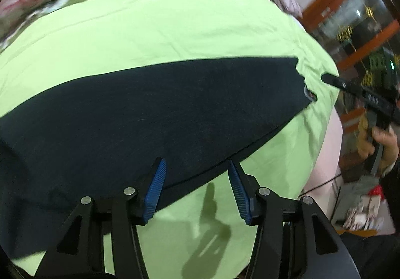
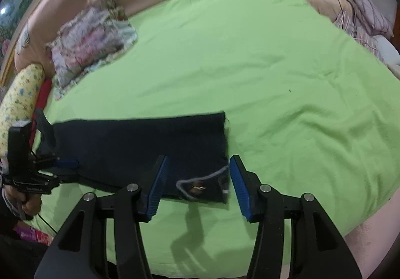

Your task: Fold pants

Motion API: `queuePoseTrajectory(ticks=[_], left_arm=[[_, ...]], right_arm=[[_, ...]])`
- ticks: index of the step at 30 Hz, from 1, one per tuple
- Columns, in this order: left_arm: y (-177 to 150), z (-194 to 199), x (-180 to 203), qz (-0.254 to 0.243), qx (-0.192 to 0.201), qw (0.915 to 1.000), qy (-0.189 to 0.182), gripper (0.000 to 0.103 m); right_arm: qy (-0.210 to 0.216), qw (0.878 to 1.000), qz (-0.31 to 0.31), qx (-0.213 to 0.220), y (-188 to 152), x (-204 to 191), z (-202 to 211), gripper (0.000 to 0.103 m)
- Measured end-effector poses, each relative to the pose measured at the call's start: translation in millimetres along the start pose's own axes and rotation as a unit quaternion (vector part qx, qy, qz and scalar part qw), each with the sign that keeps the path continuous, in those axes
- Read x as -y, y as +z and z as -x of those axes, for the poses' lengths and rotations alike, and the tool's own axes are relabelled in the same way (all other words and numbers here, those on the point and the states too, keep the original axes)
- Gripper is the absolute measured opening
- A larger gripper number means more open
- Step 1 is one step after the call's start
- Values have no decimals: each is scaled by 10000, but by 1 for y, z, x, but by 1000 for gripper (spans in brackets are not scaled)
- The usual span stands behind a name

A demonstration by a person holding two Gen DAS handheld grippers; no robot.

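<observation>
currently the pants (image 2: 140,154) lie flat as a dark folded band on the green sheet (image 2: 275,78), near the bed's front edge, long axis running side to side across both views. waistband end with the pale drawstring (image 2: 200,179) sits at the band's right end, directly ahead of the right gripper (image 2: 197,185); its jaws stand partly apart, nothing pinched, blue pads straddling that corner. left gripper (image 1: 197,185) hangs over the band's near long edge further left, jaws likewise partly apart and empty, the edge passing between the pads without being clamped. each gripper is nearest its own end, so judged from this: a next fold would likely carry one short end along the long axis toward the other. floral cloth (image 2: 85,43) lies well apart, at the far left.
</observation>
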State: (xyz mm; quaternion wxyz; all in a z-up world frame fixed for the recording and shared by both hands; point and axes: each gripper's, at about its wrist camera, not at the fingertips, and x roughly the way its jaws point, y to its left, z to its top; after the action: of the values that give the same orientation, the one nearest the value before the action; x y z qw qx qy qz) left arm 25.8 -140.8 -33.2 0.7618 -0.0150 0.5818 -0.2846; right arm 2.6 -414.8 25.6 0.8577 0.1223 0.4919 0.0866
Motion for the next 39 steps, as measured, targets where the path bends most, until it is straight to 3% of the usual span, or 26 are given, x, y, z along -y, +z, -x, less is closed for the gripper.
queuePoseTrajectory(ticks=[4,7,9,13,18,22,29,39], left_arm=[[-7,26,-21,582,320,9977,168,53],[-13,50,-48,1106,599,9909,478,53],[-15,69,-70,1497,763,9829,746,55],[-22,101,-115,2355,1069,9592,1144,63],[-24,132,-167,3057,1238,9345,1336,64],[-17,148,-195,3400,1287,9195,1496,65],[-6,151,-211,3646,1240,9082,1639,67],[8,148,-241,4236,1264,8740,2016,69]], right_arm=[[285,9995,122,86,5,-28,3,52],[568,9981,219,119,9,-54,-1,52],[762,9967,277,101,12,-73,-7,52],[1063,9926,586,-25,12,-111,-21,52],[1452,9844,965,-258,14,-162,-43,52],[1701,9758,1317,-392,13,-199,-57,52],[2072,9597,1804,-583,13,-254,-77,52],[2432,9305,2591,-888,5,-318,-105,52]])
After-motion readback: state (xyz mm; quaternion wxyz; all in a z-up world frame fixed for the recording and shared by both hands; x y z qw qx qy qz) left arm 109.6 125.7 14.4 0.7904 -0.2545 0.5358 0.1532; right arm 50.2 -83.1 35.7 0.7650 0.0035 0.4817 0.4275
